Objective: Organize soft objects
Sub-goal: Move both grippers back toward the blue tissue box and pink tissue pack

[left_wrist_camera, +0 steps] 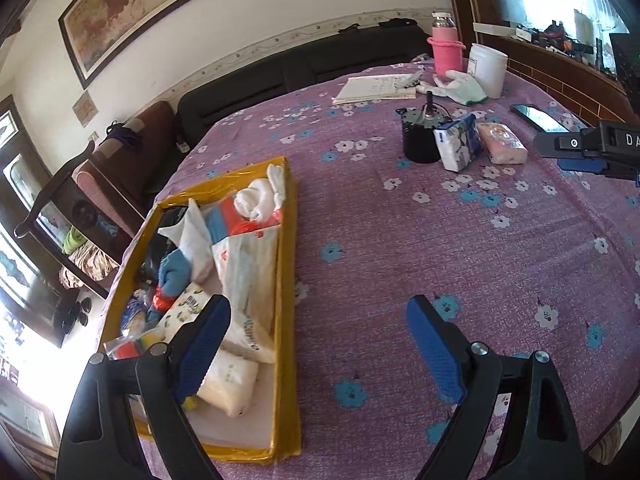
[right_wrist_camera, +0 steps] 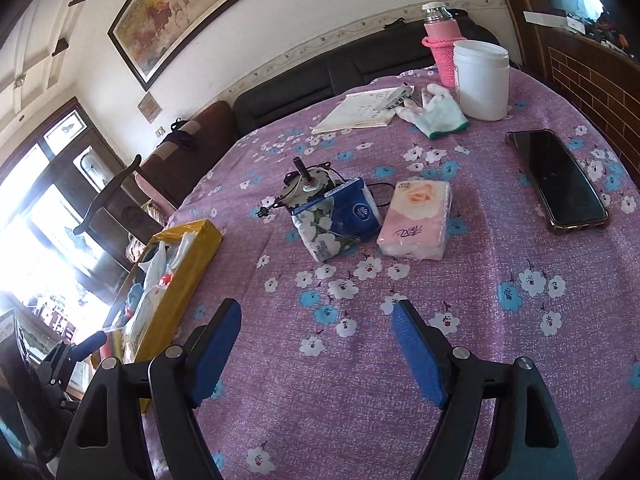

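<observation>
1. A table (right_wrist_camera: 460, 360) under a purple cloth with white and blue flowers fills both views; behind it run a dark sofa (right_wrist_camera: 360, 64) and a white wall with a framed painting (right_wrist_camera: 192, 4), and bright windows lie to the left
2. The left wrist view looks down into a yellow box (left_wrist_camera: 286, 280) near the table's left edge, heaped with white bags, a blue cloth and packets; the right wrist view sees only its outer side (right_wrist_camera: 188, 276)
3. The right wrist view shows a blue tissue pack (right_wrist_camera: 340, 220) leaning against a small motor (right_wrist_camera: 308, 186), with a pink tissue pack (right_wrist_camera: 416, 220) just beside it, lying flat, long axis running away from the camera; a phone (right_wrist_camera: 560, 180) lies well to the right
4. The left gripper (left_wrist_camera: 318, 344) and right gripper (right_wrist_camera: 316, 344) both stand wide apart with nothing between the pads
</observation>
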Action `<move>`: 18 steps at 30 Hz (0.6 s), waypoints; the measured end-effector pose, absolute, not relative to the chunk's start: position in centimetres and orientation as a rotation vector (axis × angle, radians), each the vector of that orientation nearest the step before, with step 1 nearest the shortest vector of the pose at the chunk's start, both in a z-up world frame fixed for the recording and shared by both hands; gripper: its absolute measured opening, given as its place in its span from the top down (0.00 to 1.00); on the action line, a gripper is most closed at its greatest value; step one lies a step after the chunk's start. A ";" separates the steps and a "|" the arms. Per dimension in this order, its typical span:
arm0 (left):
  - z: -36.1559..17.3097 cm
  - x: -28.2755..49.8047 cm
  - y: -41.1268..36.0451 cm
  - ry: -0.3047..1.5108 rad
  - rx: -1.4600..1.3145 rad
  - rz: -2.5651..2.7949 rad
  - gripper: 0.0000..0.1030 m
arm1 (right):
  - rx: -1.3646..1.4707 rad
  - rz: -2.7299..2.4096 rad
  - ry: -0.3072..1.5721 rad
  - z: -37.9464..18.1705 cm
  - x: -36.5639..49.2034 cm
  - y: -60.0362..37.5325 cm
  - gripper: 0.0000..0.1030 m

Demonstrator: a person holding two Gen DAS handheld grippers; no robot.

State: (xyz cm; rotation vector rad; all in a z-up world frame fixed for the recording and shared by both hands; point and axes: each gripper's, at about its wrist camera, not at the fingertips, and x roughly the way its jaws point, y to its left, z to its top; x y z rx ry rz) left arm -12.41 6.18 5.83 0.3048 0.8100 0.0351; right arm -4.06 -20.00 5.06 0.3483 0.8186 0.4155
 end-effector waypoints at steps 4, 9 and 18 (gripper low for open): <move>5.1 -11.7 5.6 0.829 0.311 0.020 0.13 | 0.347 0.411 0.827 4.6 -3.7 -20.1 0.20; 4.3 -10.8 4.8 0.853 0.309 0.002 0.13 | 0.352 0.404 0.838 4.1 -3.2 -20.4 0.20; 3.1 -8.3 3.7 0.909 0.247 -0.062 0.13 | 0.356 0.377 0.852 3.7 -2.0 -21.1 0.20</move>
